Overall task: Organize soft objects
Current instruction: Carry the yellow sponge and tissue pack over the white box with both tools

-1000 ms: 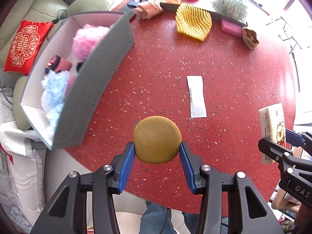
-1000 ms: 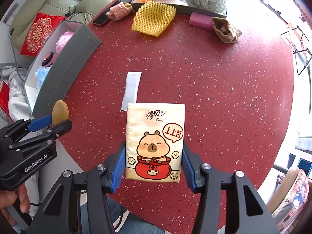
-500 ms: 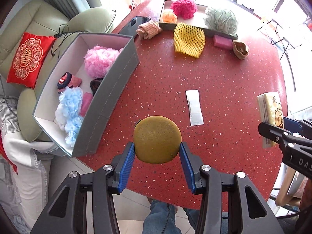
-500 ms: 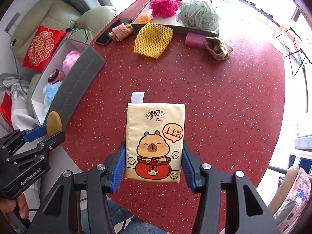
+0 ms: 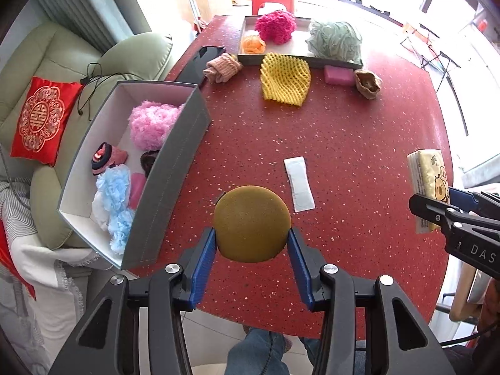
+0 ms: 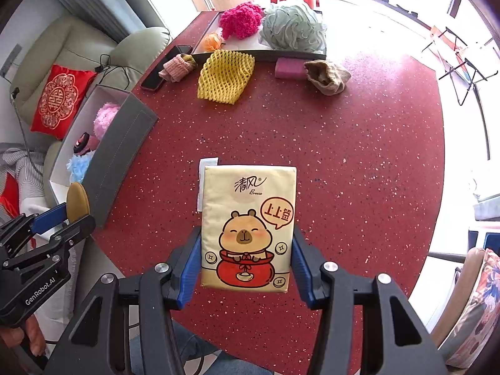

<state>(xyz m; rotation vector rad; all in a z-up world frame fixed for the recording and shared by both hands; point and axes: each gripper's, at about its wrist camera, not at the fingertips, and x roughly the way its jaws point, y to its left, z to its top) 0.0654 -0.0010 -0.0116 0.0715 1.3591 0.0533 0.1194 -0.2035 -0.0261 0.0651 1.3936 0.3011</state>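
My left gripper (image 5: 252, 241) is shut on a round olive-brown sponge puff (image 5: 252, 222), held above the near part of the red table (image 5: 359, 131). My right gripper (image 6: 246, 251) is shut on a cream tissue pack (image 6: 248, 222) printed with a cartoon capybara, also lifted over the table. In the left wrist view the tissue pack (image 5: 429, 175) shows at the right edge; in the right wrist view the puff (image 6: 77, 201) shows at the left edge. A grey box (image 5: 175, 168) on the left holds pink, blue and dark soft items.
A white paper strip (image 5: 298, 184) lies mid-table. At the far side sit a yellow foam net (image 5: 286, 79), a rolled pink sock (image 5: 222, 68), a pink sponge (image 5: 338, 75), a brown pouch (image 5: 368, 82), a phone (image 5: 200, 62) and a tray (image 5: 300, 61) with poufs. A green sofa (image 5: 62, 62) is left.
Both grippers have risen with their loads, so the table looks smaller and farther away. The grips on the puff and the tissue pack are unchanged.
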